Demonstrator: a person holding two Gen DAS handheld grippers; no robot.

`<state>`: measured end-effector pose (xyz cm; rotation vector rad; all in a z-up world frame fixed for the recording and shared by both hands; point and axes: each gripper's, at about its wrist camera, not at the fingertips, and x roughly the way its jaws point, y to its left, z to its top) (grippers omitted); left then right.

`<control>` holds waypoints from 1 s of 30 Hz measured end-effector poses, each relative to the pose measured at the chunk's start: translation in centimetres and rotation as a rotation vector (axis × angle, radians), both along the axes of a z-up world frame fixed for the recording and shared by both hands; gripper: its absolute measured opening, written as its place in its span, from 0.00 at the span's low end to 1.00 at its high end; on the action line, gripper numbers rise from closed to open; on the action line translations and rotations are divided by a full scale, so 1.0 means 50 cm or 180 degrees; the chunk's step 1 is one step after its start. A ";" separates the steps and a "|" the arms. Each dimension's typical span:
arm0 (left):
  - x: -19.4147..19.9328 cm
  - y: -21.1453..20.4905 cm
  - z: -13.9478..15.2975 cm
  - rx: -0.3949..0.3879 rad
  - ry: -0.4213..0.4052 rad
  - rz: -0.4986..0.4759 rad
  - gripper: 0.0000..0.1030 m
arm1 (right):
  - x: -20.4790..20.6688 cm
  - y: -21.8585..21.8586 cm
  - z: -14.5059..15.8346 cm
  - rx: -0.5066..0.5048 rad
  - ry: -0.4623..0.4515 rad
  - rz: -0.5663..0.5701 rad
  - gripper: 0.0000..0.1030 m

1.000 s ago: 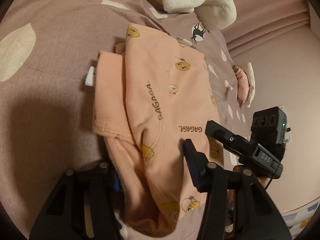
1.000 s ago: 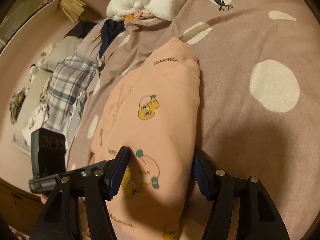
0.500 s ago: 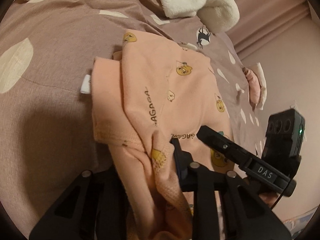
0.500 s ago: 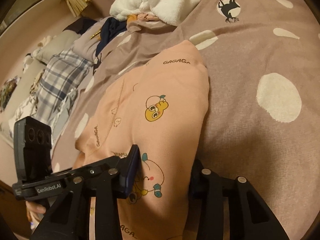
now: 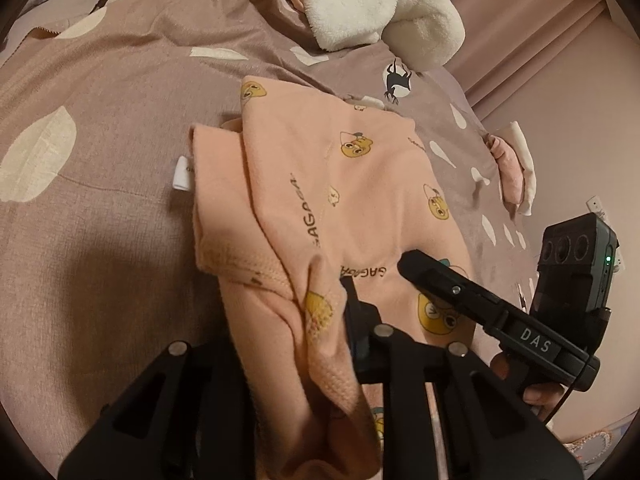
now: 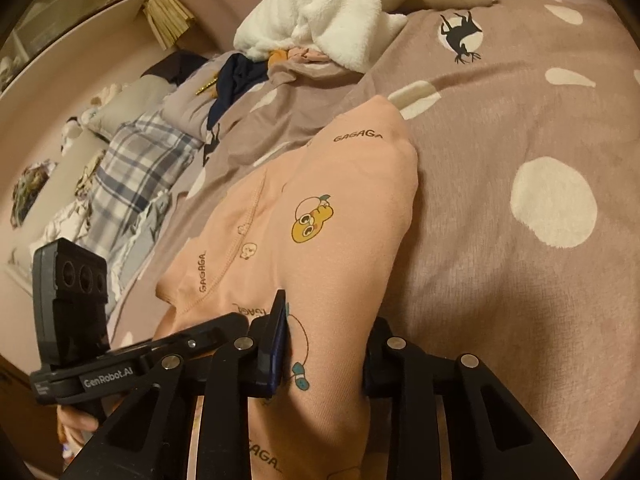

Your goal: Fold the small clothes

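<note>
A small peach garment (image 5: 332,184) printed with yellow cartoon figures and "GAGAGA" lies folded on the mauve spotted bedspread (image 5: 100,208). My left gripper (image 5: 304,320) is shut on its bunched near edge and lifts it. The garment also shows in the right wrist view (image 6: 320,208). My right gripper (image 6: 326,344) is shut on the other near part of the garment. The right gripper's body (image 5: 496,312) lies over the cloth in the left wrist view. A white label (image 5: 182,174) sticks out at the garment's left side.
A white fluffy blanket (image 5: 372,8) is heaped at the far end of the bed. A small pink and white cloth (image 5: 512,168) lies at the bed's right edge. A plaid cloth (image 6: 132,176) and dark clothes (image 6: 236,80) lie far left.
Both grippers have closed on the garment's near edge. The near edge has bunched up and risen off the bedspread.
</note>
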<state>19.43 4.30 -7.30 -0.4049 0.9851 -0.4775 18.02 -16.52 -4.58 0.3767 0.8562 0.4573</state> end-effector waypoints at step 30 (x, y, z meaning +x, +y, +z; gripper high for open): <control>-0.006 -0.007 0.004 0.0088 -0.0102 0.0001 0.20 | -0.008 0.005 0.000 -0.0001 -0.0012 0.0009 0.29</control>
